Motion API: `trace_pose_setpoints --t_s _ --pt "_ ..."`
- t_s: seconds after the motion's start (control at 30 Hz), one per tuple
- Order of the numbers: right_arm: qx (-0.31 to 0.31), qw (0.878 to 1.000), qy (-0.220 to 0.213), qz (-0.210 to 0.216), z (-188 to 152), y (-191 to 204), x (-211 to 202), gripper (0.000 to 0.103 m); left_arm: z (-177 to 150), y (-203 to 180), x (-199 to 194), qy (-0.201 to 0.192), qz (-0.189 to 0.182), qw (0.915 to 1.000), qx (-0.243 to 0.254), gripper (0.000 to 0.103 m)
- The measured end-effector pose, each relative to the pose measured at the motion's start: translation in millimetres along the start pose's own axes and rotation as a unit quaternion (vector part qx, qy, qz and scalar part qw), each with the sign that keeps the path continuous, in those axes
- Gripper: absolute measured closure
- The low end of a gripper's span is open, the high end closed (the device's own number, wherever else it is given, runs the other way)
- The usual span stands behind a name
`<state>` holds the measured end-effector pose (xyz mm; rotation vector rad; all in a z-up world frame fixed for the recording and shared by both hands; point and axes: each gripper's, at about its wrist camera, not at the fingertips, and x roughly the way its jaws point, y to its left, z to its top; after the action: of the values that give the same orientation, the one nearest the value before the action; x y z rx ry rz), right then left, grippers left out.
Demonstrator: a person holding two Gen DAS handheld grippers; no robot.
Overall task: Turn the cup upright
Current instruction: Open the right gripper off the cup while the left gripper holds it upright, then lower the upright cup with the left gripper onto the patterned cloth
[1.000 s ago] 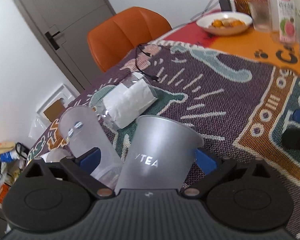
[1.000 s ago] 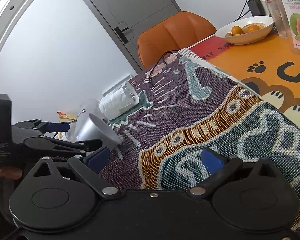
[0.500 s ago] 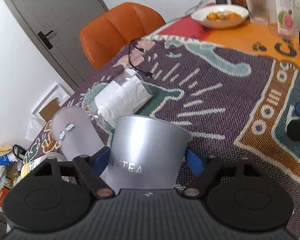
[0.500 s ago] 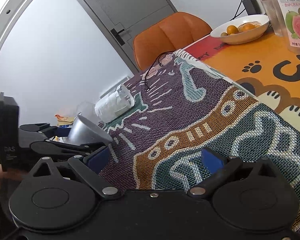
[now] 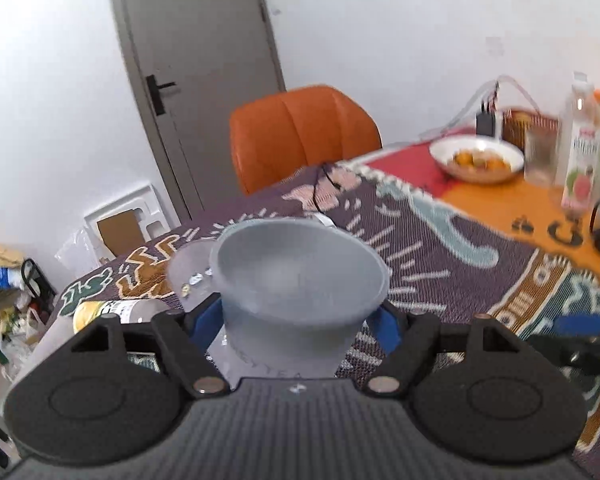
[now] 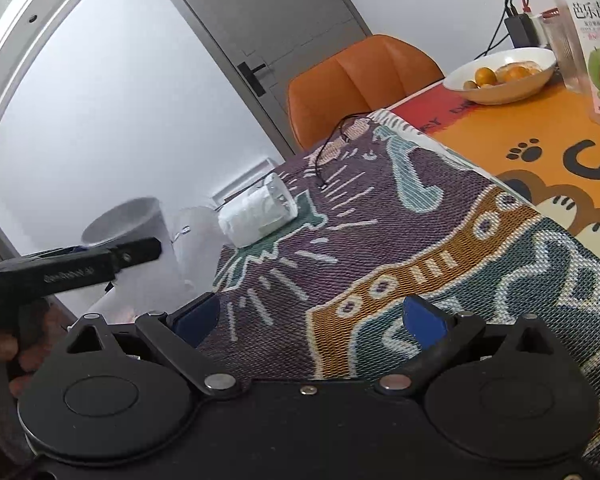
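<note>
My left gripper (image 5: 296, 322) is shut on the frosted grey HEYTEA cup (image 5: 296, 280). The cup is held above the woven tablecloth (image 5: 440, 256) with its mouth turned up and toward the camera. In the right wrist view the same cup (image 6: 128, 220) shows at the far left, mouth up, in the left gripper (image 6: 100, 260). My right gripper (image 6: 312, 320) is open and empty, low over the cloth (image 6: 380, 240) near the front edge.
A second clear cup (image 6: 196, 228) and a lying white-wrapped cup (image 6: 260, 210) sit by the table's left edge. A black cable (image 6: 332, 152), fruit bowl (image 6: 504, 76), juice bottle (image 6: 592, 36) and orange chair (image 6: 360, 80) lie farther back. A labelled bottle (image 5: 116, 312) lies at left.
My left gripper has lifted the grey cup off the cloth and rotated it from mouth-down to mouth-up. The right gripper has barely moved.
</note>
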<state>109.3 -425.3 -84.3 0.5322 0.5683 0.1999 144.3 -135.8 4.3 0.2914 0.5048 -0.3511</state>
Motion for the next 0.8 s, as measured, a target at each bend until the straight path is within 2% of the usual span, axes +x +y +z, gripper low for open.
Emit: trace_pose_setpoints --t_s 0.13,0.37,0.57,0.8 --pt "-0.011 1.000 -0.002 0.003 -2.2 10.9 -2.8 0.003 -5.3 11.1 -17.0 -0.026 0.005 0.9992 -0.029 0.028" --pt "-0.027 1.000 0.000 0.006 -7.0 27.6 -5.5 0.003 -20.0 29.3 -36.5 -0.041 0.001 0.9960 -0.079 0.028" --pt "-0.039 0.999 0.001 0.006 -10.7 40.0 -5.4 0.003 -32.8 45.6 -44.8 -0.027 -0.015 0.9904 -0.135 0.028" --pt "-0.049 0.999 0.000 0.003 -15.6 49.7 -4.1 0.003 -43.6 54.0 -49.3 -0.012 -0.019 0.9866 -0.162 0.028"
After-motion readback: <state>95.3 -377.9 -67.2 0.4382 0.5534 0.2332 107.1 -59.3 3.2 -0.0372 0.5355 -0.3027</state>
